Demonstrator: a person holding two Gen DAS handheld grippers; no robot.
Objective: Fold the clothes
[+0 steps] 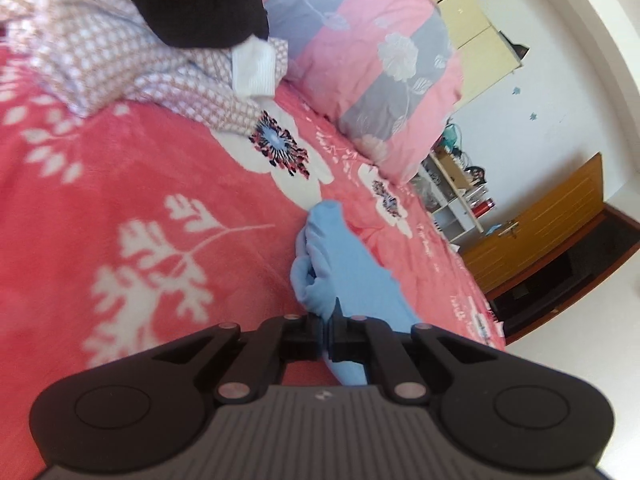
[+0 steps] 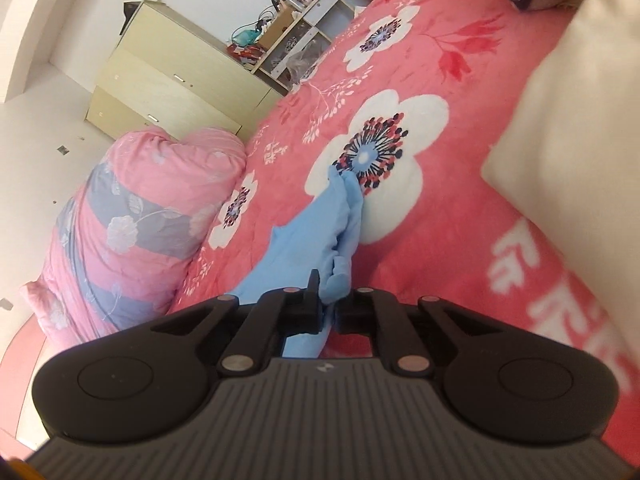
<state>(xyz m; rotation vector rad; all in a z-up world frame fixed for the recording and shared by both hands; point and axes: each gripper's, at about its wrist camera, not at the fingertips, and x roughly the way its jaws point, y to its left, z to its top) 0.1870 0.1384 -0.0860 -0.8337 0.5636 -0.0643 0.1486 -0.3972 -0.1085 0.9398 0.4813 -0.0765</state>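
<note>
- Here, the left gripper (image 1: pixel 326 330) is clenched on a light blue soft garment (image 1: pixel 344 256), its two black fingers pressed together with a fold of the cloth pinched between them.
- The right gripper (image 2: pixel 329 312) likewise grips the same light blue soft garment (image 2: pixel 320 224), its jaws closed on the bunched fabric near the edge.
- The garment lies crumpled and stretched in a narrow band on a coral-pink fleece blanket with large white flowers (image 1: pixel 120 168), reaching from each gripper out over the bed surface; in the right wrist view its far end touches a white flower with a dark-dotted centre (image 2: pixel 374 152).
- In the left wrist view, a pile sits further up the bed: a pink-and-white checked cloth (image 1: pixel 120 60) with a black knitted item (image 1: pixel 200 0) on top and a small white ribbed piece (image 1: pixel 256 66) beside it.
- A rolled pink and grey floral quilt (image 1: pixel 372 60) rests along the blanket's edge.
- A cream-coloured cushion or folded fabric (image 2: pixel 576 128) lies on the blanket to the right in the right wrist view.
- Beyond the bed stand a pale wooden drawer cabinet (image 2: pixel 160 80) and a white open shelf with clutter (image 2: pixel 296 36).
</note>
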